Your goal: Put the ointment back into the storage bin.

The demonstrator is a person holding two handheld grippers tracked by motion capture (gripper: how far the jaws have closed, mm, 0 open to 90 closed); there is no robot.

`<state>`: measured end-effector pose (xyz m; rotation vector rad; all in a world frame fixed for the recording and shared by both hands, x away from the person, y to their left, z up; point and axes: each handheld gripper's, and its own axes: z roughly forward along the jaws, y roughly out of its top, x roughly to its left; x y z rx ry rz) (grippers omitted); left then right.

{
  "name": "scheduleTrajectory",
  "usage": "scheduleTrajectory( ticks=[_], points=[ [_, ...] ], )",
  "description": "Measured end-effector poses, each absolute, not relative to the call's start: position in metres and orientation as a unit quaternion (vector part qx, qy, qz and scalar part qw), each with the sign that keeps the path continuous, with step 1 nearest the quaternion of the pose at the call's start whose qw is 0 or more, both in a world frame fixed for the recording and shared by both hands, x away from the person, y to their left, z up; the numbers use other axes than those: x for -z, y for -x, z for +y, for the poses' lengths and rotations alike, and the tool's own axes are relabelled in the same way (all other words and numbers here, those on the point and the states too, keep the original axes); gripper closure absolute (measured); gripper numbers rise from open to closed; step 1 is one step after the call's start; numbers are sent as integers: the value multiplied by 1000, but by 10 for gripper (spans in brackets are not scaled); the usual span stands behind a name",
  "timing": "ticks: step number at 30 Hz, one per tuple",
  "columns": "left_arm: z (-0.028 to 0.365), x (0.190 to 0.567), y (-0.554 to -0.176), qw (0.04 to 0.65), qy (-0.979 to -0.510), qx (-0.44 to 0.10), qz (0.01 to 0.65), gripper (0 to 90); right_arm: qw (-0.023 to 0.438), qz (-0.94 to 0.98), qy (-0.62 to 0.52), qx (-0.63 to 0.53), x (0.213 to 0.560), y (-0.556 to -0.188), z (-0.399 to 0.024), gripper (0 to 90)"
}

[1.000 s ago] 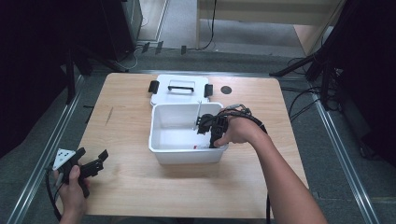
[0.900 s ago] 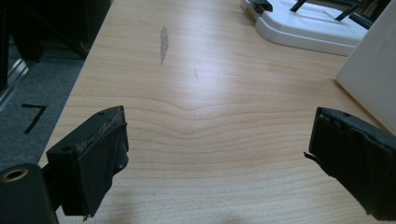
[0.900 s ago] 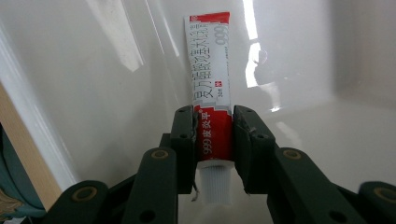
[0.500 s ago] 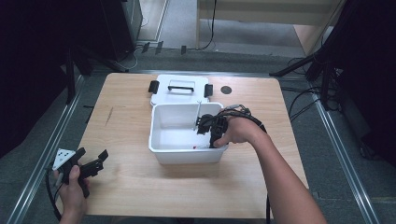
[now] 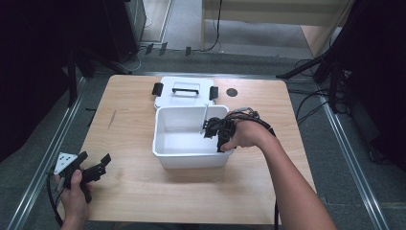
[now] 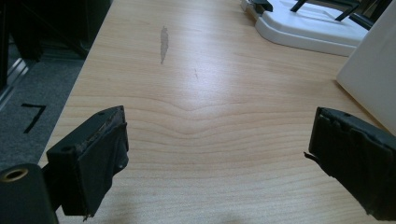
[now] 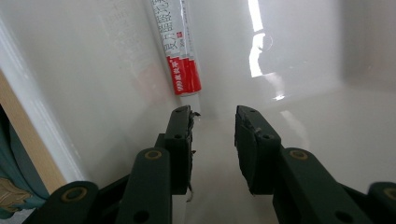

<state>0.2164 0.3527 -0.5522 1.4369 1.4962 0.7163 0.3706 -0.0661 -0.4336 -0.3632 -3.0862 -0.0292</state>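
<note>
The right gripper (image 7: pixel 212 116), jaws slightly apart and empty, sits inside the white rectangular plastic bin (image 5: pixel 165 146), just short of a white-and-red ointment tube (image 7: pixel 180 56) leaning on the bin's wall; the left gripper (image 6: pixel 219 140) gapes over wooden table (image 6: pixel 196 84) left of the bin

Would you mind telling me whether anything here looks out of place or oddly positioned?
One thing: a red-and-white tube stands on end, leaning against the inside wall of the white bin instead of lying flat. The bin's lid lies off, behind it.
</note>
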Motion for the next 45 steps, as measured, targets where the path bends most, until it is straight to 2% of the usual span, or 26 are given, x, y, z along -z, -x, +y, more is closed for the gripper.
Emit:
scheduleTrajectory(
  ticks=[10,22,34,45],
  points=[
    [353,552,-216,456,-583,-290,607,50,12,-991,129,37,417,-372,-69,770],
    [352,552,-217,455,-583,-292,607,50,2,-988,138,65,385,-370,-80,823],
    [352,552,-217,454,-584,-291,607,51,-6,-982,162,93,360,-367,-103,834],
    [352,552,-217,454,-585,-292,606,52,-8,-979,183,85,363,-365,-128,801]
  ],
)
